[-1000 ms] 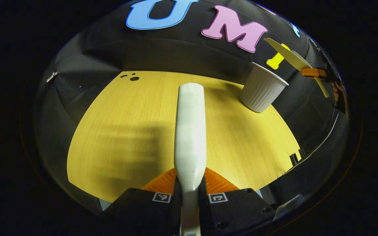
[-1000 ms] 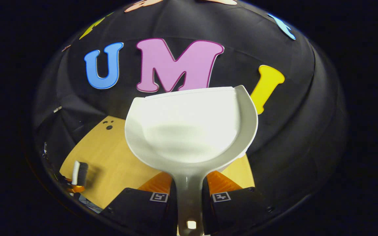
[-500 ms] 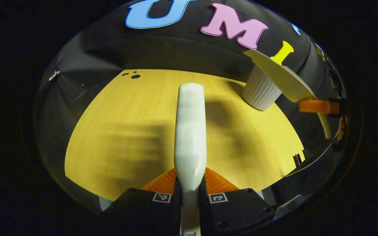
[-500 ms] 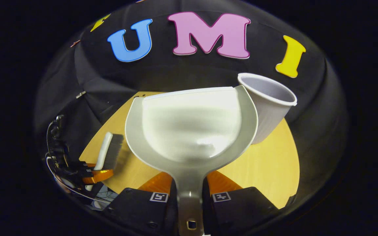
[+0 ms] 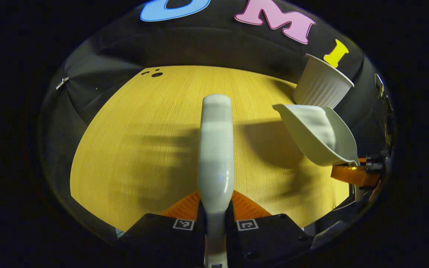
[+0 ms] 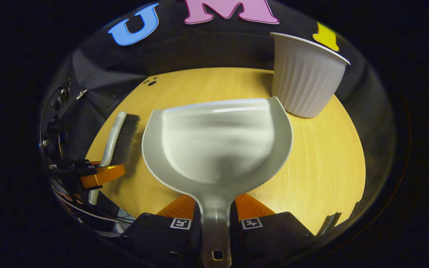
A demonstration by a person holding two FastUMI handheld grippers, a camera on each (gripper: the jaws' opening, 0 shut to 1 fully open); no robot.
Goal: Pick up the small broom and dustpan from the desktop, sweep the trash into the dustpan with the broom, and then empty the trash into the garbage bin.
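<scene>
Grip status: the left hand-held gripper [image 5: 214, 208] is clenched on the broom [image 5: 215, 149], both fingers pressing the handle, which runs straight ahead along the finger axis. The right hand-held gripper [image 6: 214, 212] is clenched on the dustpan [image 6: 218, 141] at its handle neck, with the pan mouth facing forward, away from the fingers.

Position: in the right gripper view, the broom's bristles [image 6: 125, 137] point toward the dustpan's side, and the left hand-held gripper appears beside them at the lower left. In the left gripper view, the dustpan hangs to the right of the broom, above the worktop [image 5: 132, 141], tilted with its bowl toward the broom. The bin [image 6: 304, 74] stands upright just beyond the pan's far right corner, near the worktop's far edge.

Rationale: an in-line grasp keeps each tool aligned with its wrist, so tilt of the hand-held gripper transfers directly to the pan lip or bristles. No trash is visible on the worktop or in the pan, which suggests that emptying is done; whether the bin holds any cannot be told.

Clearance: the worktop ahead of and left of the broom is open. To the right, room is tighter: pan, bin and worktop edge sit close together. Any lowering of the pan should favour the open centre, clear of the bin wall.
</scene>
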